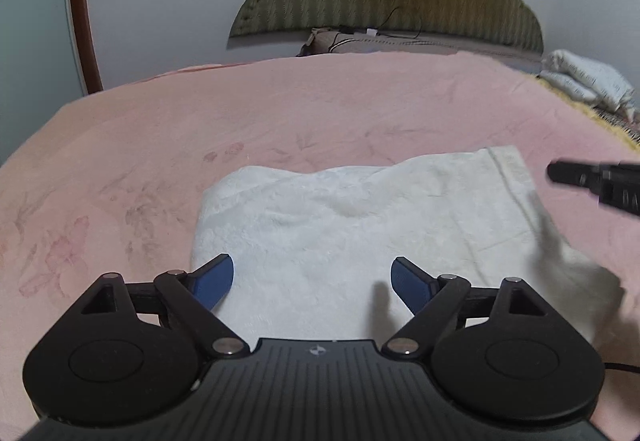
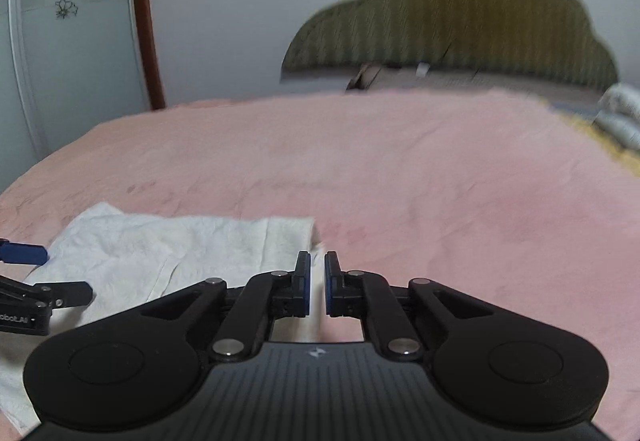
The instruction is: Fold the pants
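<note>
White pants (image 1: 360,225) lie flat beyond the left gripper's (image 1: 312,281) wide-spread jaws.

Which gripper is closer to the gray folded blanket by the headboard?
Right. The gray folded blanket lies at the bed's far right; the right gripper sits at the white pants' right edge, the left gripper farther left over them.

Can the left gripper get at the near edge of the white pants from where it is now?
Probably yes: the left gripper is open right above the white pants, and nothing lies between them.
</note>
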### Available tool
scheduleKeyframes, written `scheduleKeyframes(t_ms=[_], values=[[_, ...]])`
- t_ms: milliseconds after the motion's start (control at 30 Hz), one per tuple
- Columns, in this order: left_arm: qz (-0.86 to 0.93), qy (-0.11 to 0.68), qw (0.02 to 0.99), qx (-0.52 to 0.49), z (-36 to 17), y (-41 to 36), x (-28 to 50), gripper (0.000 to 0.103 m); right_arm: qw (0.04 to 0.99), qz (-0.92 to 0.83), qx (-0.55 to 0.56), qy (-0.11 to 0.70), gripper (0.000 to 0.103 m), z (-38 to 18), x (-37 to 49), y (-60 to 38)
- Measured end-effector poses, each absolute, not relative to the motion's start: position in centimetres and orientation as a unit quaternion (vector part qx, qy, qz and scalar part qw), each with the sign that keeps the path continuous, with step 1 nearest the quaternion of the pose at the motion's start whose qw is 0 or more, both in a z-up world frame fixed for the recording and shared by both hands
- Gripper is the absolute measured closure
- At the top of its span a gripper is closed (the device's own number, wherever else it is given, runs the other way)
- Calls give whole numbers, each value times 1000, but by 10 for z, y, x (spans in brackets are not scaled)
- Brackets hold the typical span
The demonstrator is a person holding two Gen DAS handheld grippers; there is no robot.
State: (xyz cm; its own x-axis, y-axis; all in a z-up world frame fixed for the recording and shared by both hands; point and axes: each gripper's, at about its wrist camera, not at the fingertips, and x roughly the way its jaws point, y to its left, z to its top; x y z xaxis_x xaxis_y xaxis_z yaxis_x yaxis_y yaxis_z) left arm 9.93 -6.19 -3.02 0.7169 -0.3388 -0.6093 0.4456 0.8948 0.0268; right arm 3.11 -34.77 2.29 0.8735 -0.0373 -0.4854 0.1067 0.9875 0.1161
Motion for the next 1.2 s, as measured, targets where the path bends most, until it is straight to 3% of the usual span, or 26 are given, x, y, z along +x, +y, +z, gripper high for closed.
scheduleKeyframes(t_ms=[200, 367, 433, 667, 900, 1000, 1100, 1167, 1200], values=[[-216, 301, 920, 126, -52, -71, 79, 14, 943, 62, 42, 323, 97, -6, 18, -317], [-201, 291, 929, 113, -57, -68, 73, 8, 945, 45, 125, 298, 92, -3, 11, -327], [-194, 290, 932, 99, -59, -66, 73, 6, 946, 48, 115, 298, 85, -6, 12, -322], [-168, 262, 945, 99, -66, -67, 63, 2, 963, 31, -3, 266, 83, -20, 3, -293], [-156, 256, 949, 98, -68, -67, 60, 0, 963, 43, 21, 264, 81, -21, 5, -301], [-155, 256, 949, 96, -68, -67, 59, 0, 964, 46, 14, 263, 76, -21, 3, -298], [-155, 258, 949, 93, -68, -65, 60, 0, 963, 66, 26, 261, 63, -21, 3, -300], [-155, 260, 949, 93, -68, -65, 60, 0, 961, 82, 34, 261, 50, -22, 3, -300], [-155, 260, 949, 94, -68, -65, 60, 0, 961, 81, 32, 261, 50, -22, 3, -299]])
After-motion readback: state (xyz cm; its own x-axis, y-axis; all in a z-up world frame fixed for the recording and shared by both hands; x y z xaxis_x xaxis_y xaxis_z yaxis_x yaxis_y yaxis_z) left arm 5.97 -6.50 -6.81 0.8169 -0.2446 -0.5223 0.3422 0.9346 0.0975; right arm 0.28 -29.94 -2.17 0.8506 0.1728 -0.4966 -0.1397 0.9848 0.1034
